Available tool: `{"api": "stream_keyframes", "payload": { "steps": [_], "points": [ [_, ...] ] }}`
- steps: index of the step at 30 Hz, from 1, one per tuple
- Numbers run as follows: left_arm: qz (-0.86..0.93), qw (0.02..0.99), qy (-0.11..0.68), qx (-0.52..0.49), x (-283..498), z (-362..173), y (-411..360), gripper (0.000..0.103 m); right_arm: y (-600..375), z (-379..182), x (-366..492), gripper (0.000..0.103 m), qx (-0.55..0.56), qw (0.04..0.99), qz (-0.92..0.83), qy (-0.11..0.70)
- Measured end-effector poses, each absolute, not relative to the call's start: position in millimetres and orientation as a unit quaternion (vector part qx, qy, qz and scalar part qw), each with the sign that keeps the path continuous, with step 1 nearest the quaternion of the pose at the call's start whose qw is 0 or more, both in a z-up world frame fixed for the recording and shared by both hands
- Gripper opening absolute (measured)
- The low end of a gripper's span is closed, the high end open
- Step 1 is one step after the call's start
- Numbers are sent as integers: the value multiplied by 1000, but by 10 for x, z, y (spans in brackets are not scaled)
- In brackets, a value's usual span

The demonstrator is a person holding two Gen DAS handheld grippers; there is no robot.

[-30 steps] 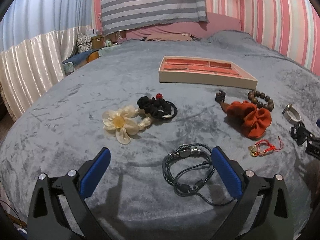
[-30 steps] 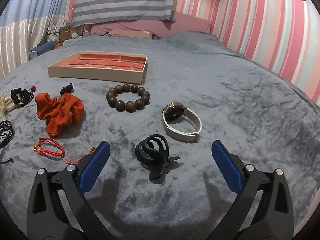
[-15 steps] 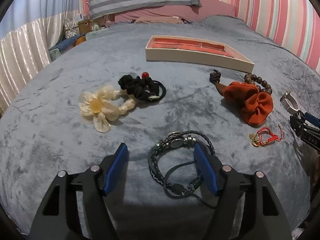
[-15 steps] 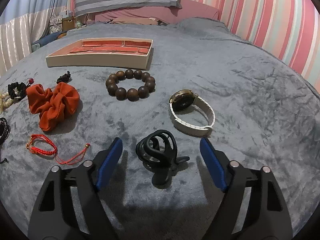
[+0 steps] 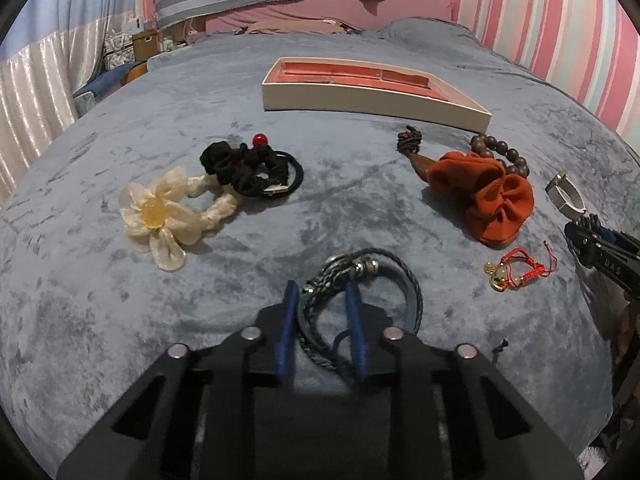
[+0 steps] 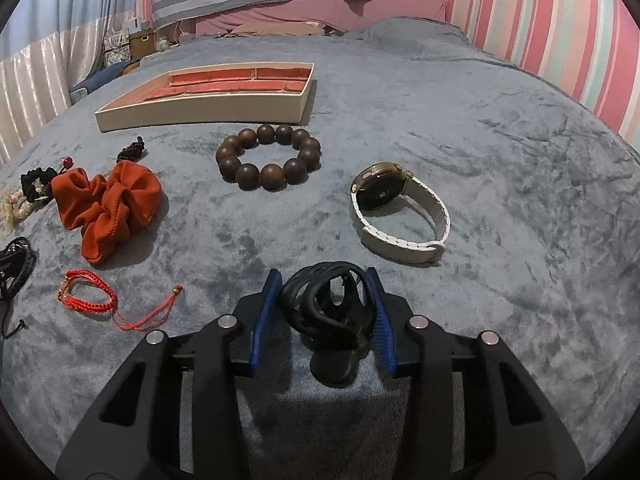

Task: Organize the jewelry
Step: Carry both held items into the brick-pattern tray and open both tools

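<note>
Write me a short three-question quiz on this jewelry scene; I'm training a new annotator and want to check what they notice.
1. True or false: the left gripper is closed around the orange scrunchie.
2. Which item sits between the right gripper pads?
A. white-strap watch
B. black hair claw
C. wooden bead bracelet
3. Fill in: the tray has a ____ lining.

Key:
1. False; it grips the dark braided bracelet.
2. B.
3. Red.
</note>
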State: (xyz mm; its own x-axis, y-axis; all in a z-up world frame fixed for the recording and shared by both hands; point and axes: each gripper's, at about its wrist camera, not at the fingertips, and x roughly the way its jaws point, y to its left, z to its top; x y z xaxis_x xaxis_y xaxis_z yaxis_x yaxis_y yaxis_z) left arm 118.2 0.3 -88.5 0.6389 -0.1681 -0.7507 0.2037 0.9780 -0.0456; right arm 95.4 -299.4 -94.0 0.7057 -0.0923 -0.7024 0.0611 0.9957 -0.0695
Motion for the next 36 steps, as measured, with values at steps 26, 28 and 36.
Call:
{"api": "stream_keyframes", "payload": {
  "steps": [26,28,36],
  "points": [
    [-119,941,316,1,2111,348,-131,12,-2781,78,1958,42,12,953,3,303],
    [-120,941,316,-8,2394,462,-173,13,-2739,150,2243,42,17,953,6,303],
    [-102,934,343,6,3768,559,-524,12,-2578,58,3666,42,14,940,3,340]
  ]
}}
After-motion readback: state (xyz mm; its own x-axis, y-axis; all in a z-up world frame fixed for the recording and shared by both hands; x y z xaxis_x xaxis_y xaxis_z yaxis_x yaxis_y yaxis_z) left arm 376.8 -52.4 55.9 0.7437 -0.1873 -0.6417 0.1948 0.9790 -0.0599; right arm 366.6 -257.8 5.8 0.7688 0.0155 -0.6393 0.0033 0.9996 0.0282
